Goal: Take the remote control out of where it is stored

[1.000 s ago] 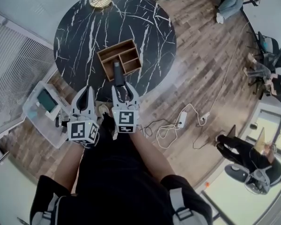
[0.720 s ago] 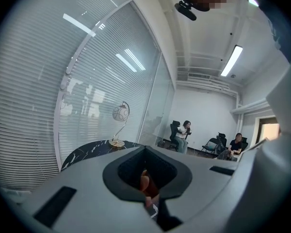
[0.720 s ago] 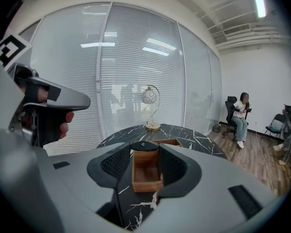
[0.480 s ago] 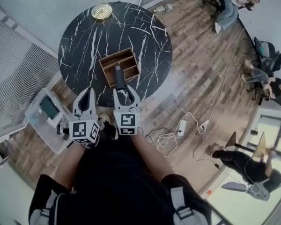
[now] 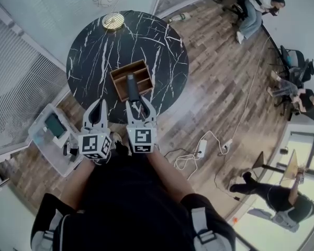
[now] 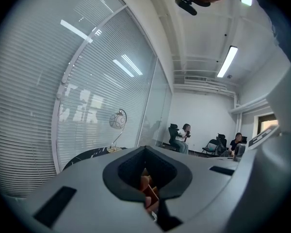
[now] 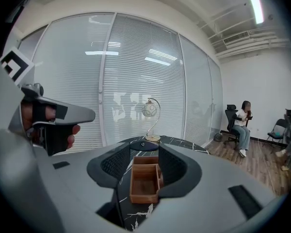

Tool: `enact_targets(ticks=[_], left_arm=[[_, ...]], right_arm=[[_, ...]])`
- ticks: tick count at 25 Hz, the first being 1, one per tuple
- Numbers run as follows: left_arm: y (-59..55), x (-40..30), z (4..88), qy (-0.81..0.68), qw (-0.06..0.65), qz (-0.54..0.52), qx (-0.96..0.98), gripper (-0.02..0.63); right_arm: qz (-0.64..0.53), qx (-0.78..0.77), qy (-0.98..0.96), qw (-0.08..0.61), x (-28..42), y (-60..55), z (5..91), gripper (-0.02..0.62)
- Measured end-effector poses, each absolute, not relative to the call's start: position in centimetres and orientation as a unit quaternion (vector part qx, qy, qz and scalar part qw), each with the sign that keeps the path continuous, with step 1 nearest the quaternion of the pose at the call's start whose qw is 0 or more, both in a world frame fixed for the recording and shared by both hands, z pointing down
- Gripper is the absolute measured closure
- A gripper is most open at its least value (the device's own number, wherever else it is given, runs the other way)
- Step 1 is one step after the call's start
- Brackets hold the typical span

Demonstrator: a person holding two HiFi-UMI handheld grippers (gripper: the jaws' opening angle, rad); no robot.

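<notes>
Over box (image 5: pixel 140 72), remote (image 5: pixel 131 87) in right hand-held gripper (image 5: pixel 136 101)

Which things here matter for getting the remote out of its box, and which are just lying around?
For the job:
- remote, held in the jaws of the right gripper
- wooden box on the table

Just lying about:
- lamp at the table's far edge
- plastic bin beside the table
- power strip on the floor

Round black marble table (image 5: pixel 162 46), white veining. Directly on it: 1 wooden compartment box (image 5: pixel 120 73) near centre, 1 gold lamp base (image 5: pixel 113 20) at the far edge, well apart.
</notes>
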State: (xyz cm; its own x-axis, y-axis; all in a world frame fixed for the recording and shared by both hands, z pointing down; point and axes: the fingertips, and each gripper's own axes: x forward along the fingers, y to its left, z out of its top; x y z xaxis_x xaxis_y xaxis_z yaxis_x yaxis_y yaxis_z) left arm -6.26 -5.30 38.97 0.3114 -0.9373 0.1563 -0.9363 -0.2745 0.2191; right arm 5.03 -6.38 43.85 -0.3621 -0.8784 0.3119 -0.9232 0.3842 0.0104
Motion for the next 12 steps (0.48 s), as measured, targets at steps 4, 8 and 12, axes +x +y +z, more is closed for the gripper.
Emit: enact_targets(ticks=[4, 8, 12], left_arm=[[-5.7, -5.8, 38.2, -0.584, 0.129, -0.007, 0.801, 0.598], [-5.9, -5.4, 37.5, -0.582, 0.123, -0.012, 0.804, 0.598], [-5.9, -4.9, 36.7, -0.579, 0.118, -0.016, 0.807, 0.598]], right_arm=[[0.075, 0.551, -0.822, 0.126, 5.4, -6.5, 42.7, 0.41], [0.066, 0.552, -0.823, 0.117, 5.8, -6.6, 41.4, 0.41], [0.058, 0.557, -0.822, 0.105, 6.5, -6.6, 39.7, 0.41]])
